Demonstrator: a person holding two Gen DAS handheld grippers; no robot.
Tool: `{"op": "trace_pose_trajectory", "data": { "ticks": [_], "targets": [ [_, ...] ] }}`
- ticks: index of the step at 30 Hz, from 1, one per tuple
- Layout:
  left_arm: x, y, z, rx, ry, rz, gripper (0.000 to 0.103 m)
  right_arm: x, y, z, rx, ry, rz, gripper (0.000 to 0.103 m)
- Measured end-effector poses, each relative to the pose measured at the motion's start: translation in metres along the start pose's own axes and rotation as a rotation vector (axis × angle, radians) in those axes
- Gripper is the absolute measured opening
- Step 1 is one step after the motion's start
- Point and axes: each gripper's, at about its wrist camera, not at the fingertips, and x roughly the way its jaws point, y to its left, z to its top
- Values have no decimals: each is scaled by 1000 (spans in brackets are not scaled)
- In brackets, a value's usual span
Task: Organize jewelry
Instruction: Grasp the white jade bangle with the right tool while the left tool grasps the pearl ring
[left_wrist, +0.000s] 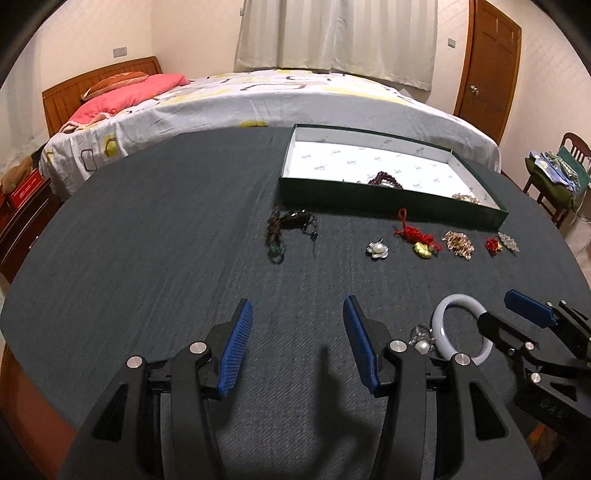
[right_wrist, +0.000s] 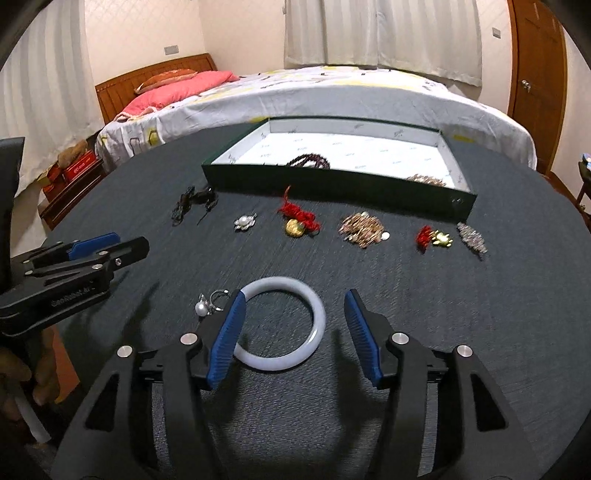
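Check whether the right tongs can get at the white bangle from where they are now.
Probably yes. The right tongs are open with the white bangle lying flat between their fingers. Only the pearl ring sits close, left of the bangle, outside the fingers.

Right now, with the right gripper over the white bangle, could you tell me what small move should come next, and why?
Probably close the right gripper on the white bangle: its open fingers straddle the ring, which lies flat on the table, outside the box. The left gripper is open over bare cloth.
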Motion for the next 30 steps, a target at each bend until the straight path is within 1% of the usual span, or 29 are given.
{"op": "trace_pose_trajectory", "data": {
  "ticks": [4, 6, 10, 14, 17, 20, 23, 26, 30],
  "targets": [
    [0, 5, -4, -7, 8, 8, 51, 7, 7, -3, -19, 12, 7, 62],
    [1, 7, -6, -8, 12, 11, 51, 9, 10, -4, -24, 17, 5, 67],
    [5, 9, -7, -14, 26, 10, 51, 17, 14, -6, -37, 38, 12, 68],
    [7, 8, -7, -10, 30, 8, 51, 25, 16, -8, -49, 55, 2, 72],
    [8, 6, -7, -4, 35, 5, 51, 27, 18, -9, -75, 48, -17, 72],
    [10, 3, -7, 2, 40, 2, 51, 26, 18, -10, -86, 45, -19, 69],
    [11, -1, -7, 11, 40, -8, 51, 25, 15, -11, -84, 44, -21, 69],
    [9, -6, -7, 25, 34, -17, 51, 23, 7, -11, -59, 41, -36, 69],
    [6, -18, -7, 55, 23, -47, 51, 17, -11, -9, -10, 32, -64, 69]
  ]
}}
